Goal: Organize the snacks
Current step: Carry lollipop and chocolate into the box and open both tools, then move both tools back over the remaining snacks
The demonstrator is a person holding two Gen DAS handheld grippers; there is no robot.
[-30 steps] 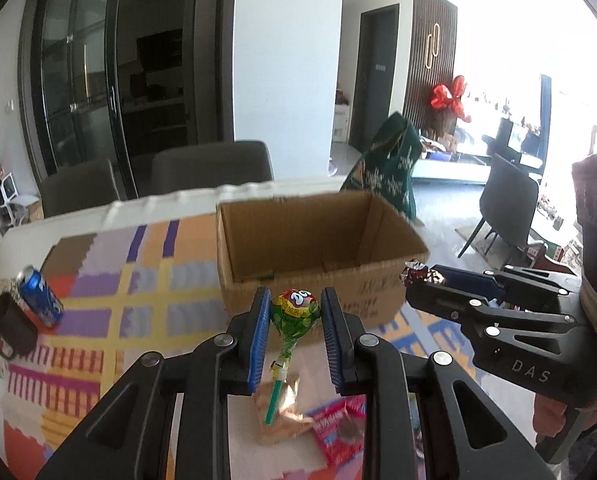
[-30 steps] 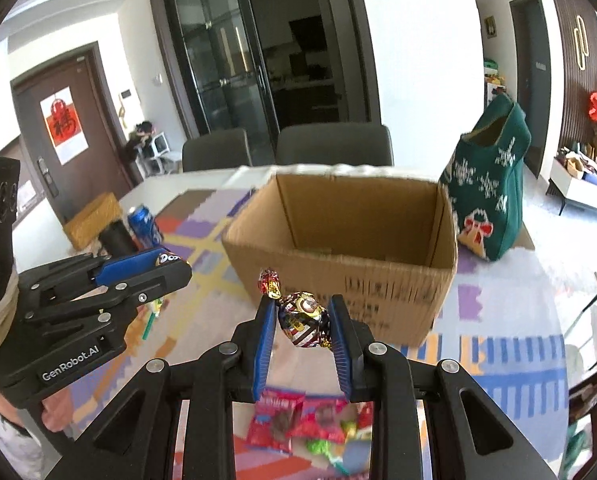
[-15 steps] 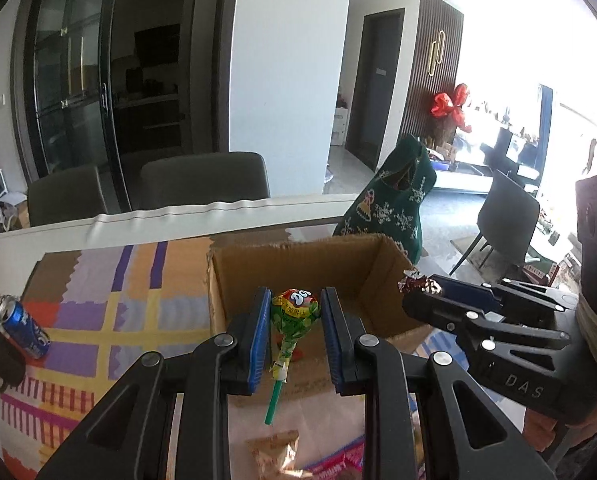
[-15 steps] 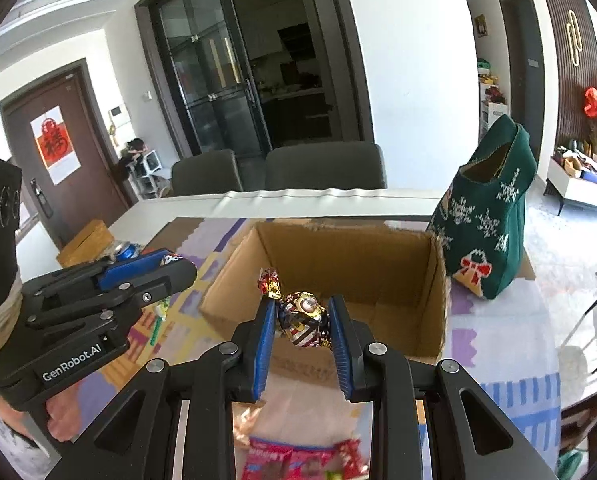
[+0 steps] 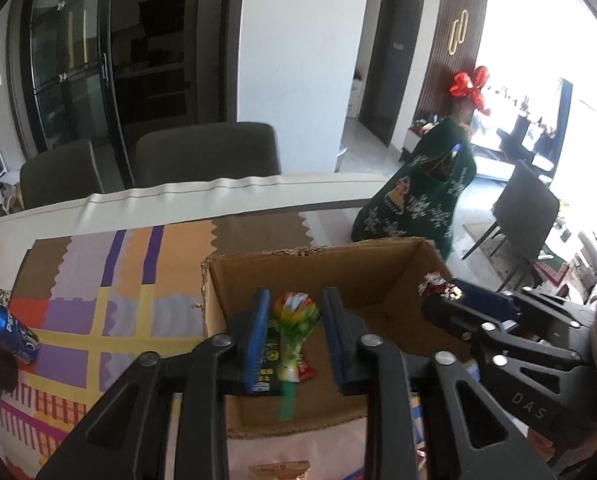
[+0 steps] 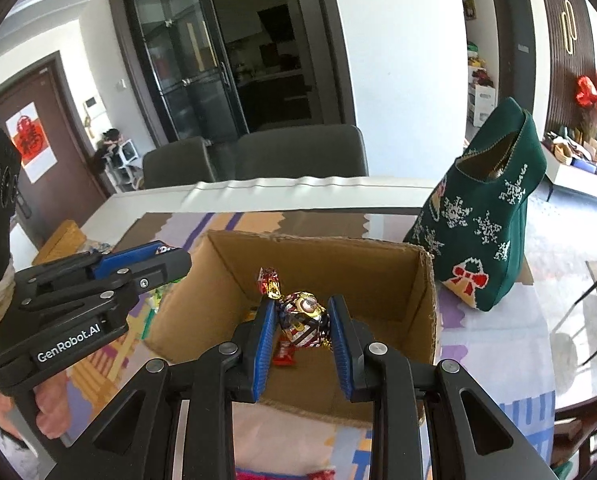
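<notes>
**Inspector A:** State of the left tongs?

**Inspector B:** They are seen at lower centre of the left wrist view, slightly spread. The jaws have just been opening. A green-wrapped lollipop is found between the blue pads, with a narrow gap on either side. Its stick is blurred below the head, and no firm pinch is observed.

**Inspector A:** And the right tongs?

**Inspector B:** They are pressed onto a foil-wrapped candy, gold, red and silver. It is pinched between both pads at centre of the right wrist view, with its twisted end standing up at upper left.

**Inspector A:** Where are the two items placed relative to the container?

**Inspector B:** Both are held above the open mouth of the cardboard box, which fills the middle of each view. On the box floor a red packet and a dark green packet are noted. The lollipop is seen against these packets.

**Inspector A:** Surroundings?

**Inspector B:** The box is set on a worktop covered by a patchwork-coloured mat. A blue drinks can is recorded at the left edge, leaning. A green knitted bag with snowflakes stands to the right of the box. More wrappers are partly visible at the bottom edge, too cropped to identify.
</notes>
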